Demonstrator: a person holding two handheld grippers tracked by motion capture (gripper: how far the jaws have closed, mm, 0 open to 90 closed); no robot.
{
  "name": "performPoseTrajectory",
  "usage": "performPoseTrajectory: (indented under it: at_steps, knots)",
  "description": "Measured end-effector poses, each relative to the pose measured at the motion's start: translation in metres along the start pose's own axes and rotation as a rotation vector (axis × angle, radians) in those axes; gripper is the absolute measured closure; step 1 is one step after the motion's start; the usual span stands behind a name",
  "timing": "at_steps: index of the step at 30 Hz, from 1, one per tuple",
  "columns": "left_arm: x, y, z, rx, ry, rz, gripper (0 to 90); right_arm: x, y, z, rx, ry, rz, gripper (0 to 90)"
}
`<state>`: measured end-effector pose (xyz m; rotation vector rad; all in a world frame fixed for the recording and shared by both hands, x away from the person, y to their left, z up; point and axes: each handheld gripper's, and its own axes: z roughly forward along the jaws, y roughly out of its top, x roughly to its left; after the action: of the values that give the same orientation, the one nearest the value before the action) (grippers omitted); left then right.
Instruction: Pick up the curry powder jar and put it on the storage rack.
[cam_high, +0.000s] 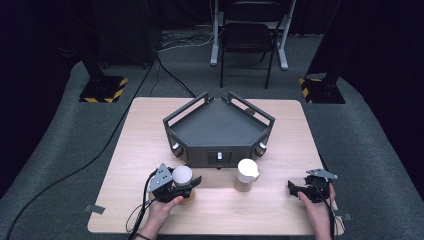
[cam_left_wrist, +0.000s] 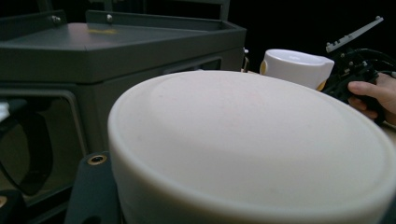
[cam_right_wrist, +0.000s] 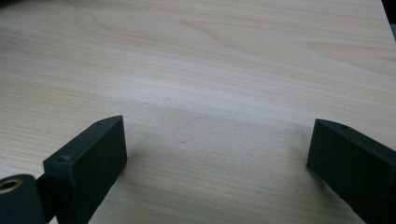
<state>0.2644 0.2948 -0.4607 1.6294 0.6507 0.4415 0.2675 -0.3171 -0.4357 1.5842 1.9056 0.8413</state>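
Note:
A small jar with a round white lid (cam_high: 182, 174) stands near the table's front left, its brownish body just showing below. My left gripper (cam_high: 187, 182) is shut on it, and the lid (cam_left_wrist: 252, 140) looms large in the left gripper view with one black finger (cam_left_wrist: 93, 186) at its left side. A second jar with a white spouted lid (cam_high: 247, 172) stands apart in the front middle, also seen in the left gripper view (cam_left_wrist: 299, 65). My right gripper (cam_high: 295, 189) rests low at the front right, open, with bare wood between its fingers (cam_right_wrist: 215, 154).
A dark grey angular tray-like stand (cam_high: 220, 127) with rails and small knobs sits mid-table behind both jars. The light wooden table (cam_high: 280, 210) ends close in front of both hands. A black chair (cam_high: 247, 35) and floor cables lie beyond.

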Motion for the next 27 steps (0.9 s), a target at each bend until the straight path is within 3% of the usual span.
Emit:
performPoseTrajectory:
  at_steps: [27]
  knots:
    - [0.014, 0.081, 0.010, -0.010, 0.003, 0.009, 37.0, 0.000, 0.000, 0.000, 0.000, 0.001, -0.001, 3.7]
